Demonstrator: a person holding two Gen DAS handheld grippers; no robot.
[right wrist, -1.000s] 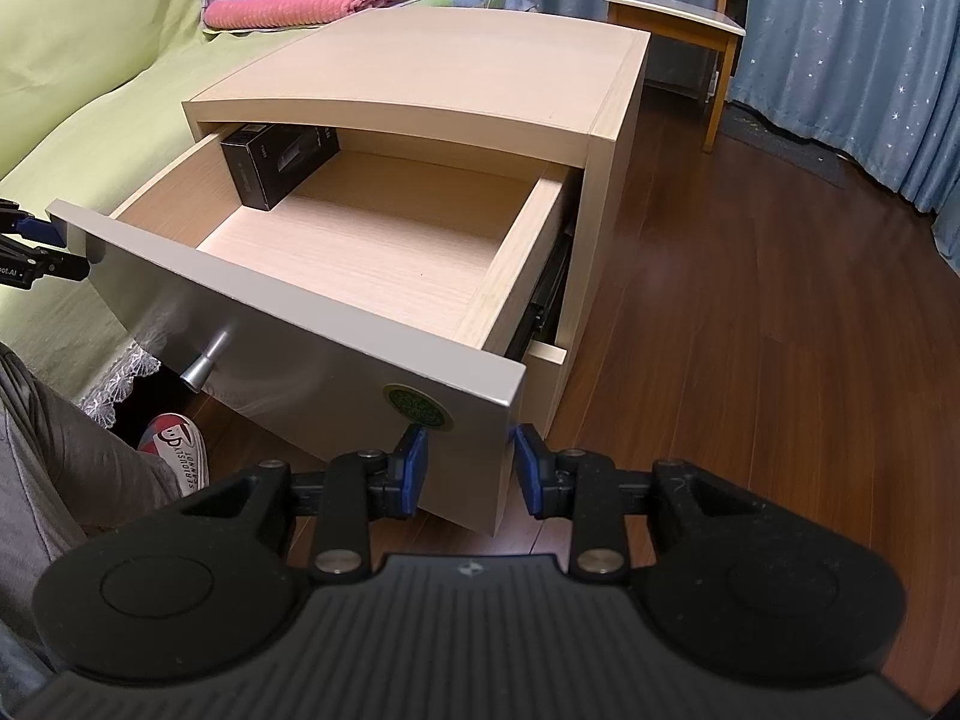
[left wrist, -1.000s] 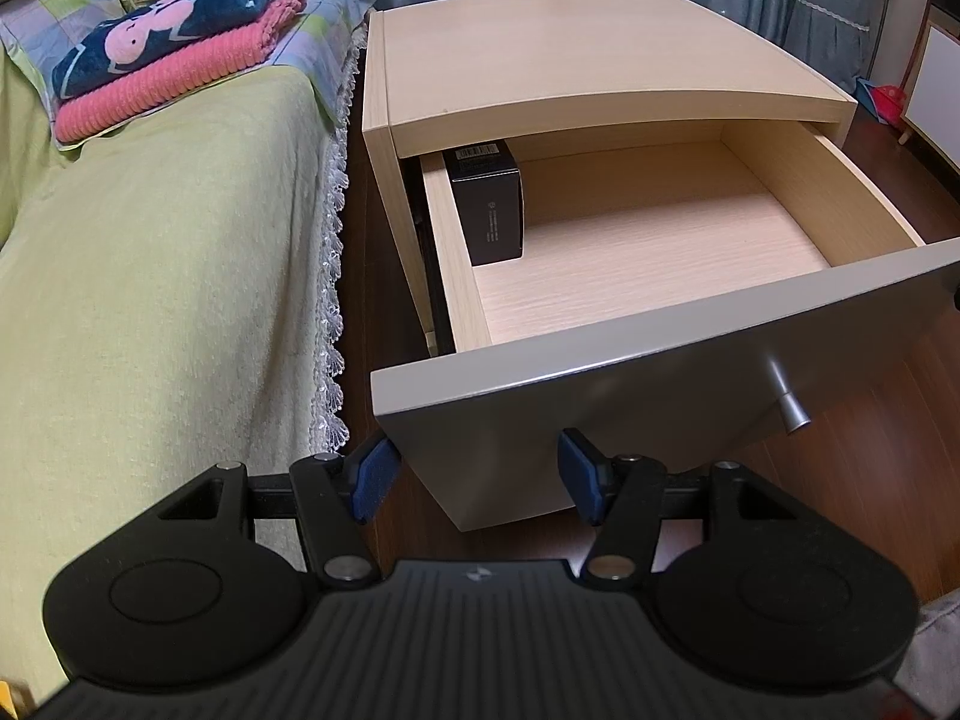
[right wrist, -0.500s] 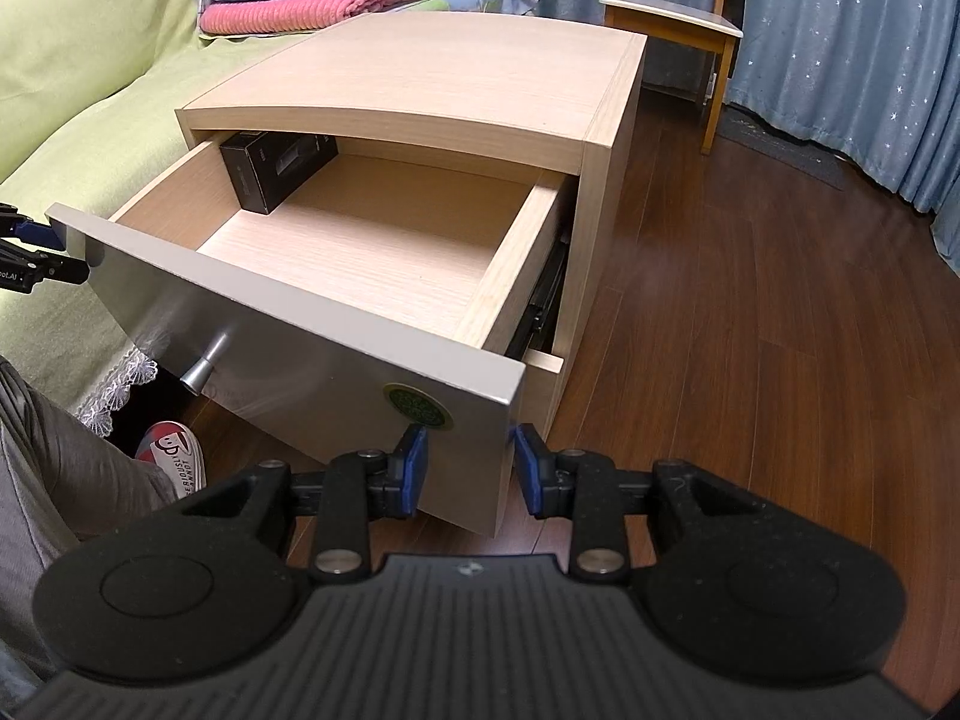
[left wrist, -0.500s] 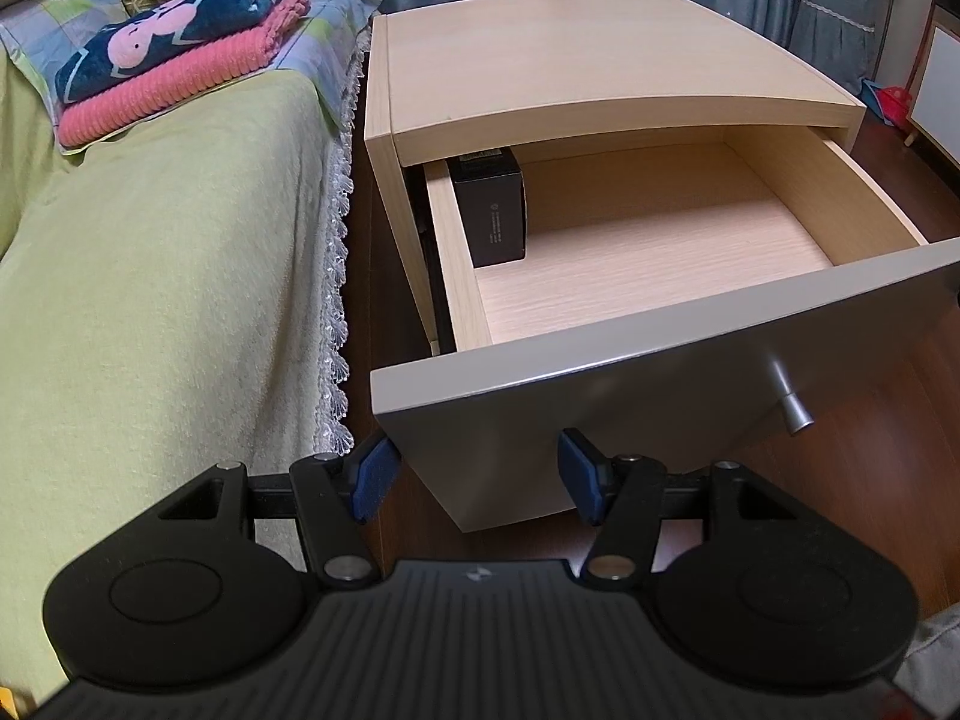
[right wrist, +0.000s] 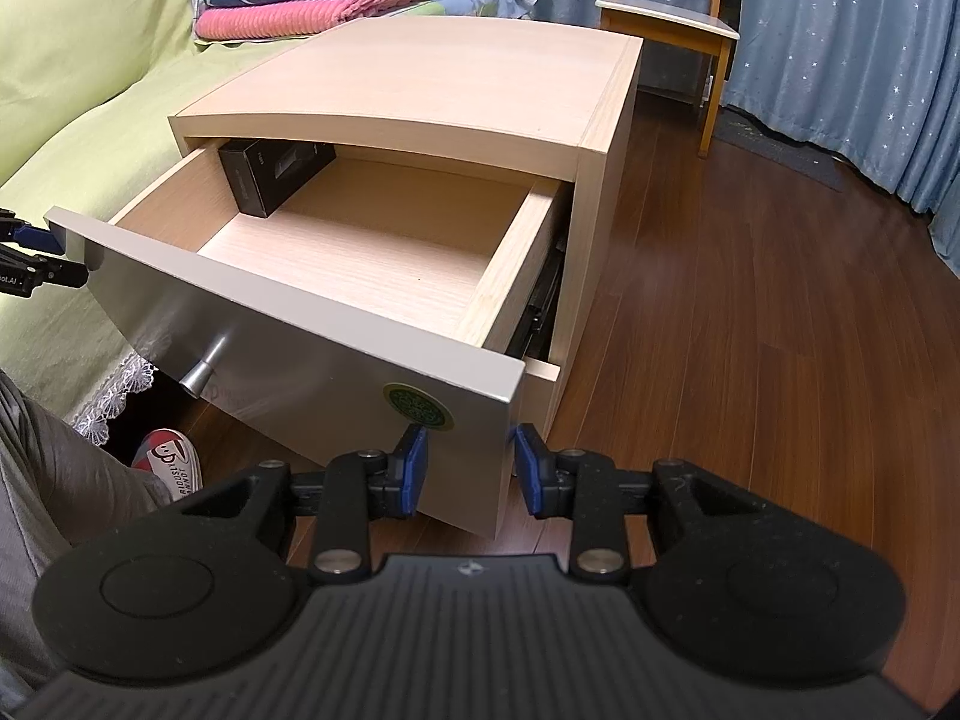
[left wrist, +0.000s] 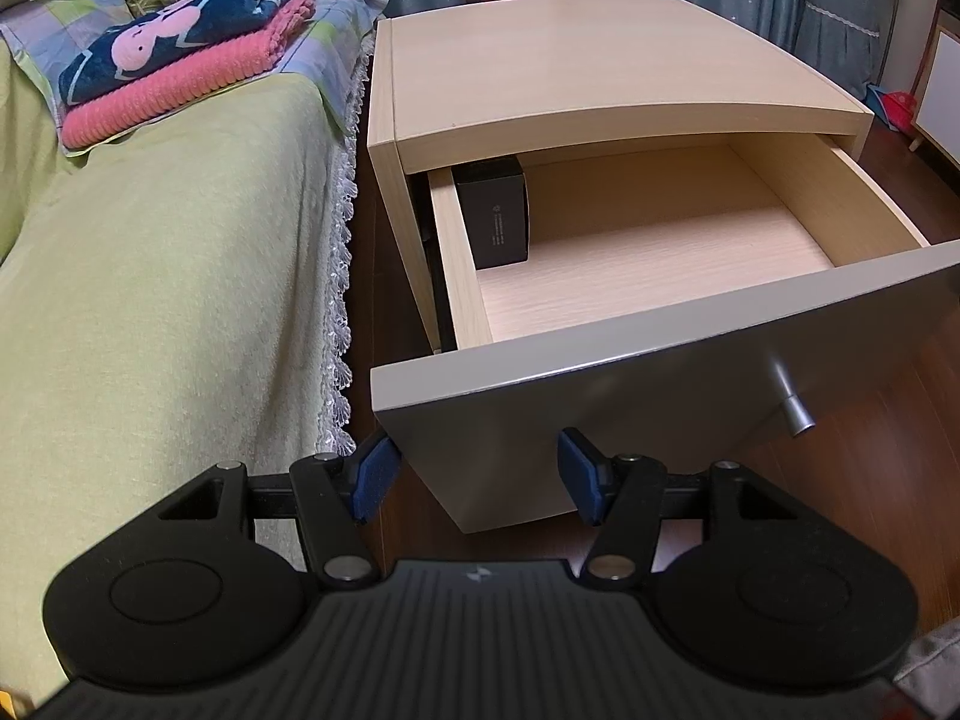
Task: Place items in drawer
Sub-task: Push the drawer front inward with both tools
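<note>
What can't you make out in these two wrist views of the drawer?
- Black box: its rear runs under the cabinet top in both views.
- Box lettering: too small in the left view.
- Round sticker text: too small, right view.
- Cabinet below the drawer front: hidden by that front.

Folded pink blanket (left wrist: pixel 174 90) under navy one (left wrist: pixel 180 42) on green bed (left wrist: pixel 150 300); wooden chair (right wrist: pixel 669 30) by blue curtains (right wrist: pixel 840 60).
</note>
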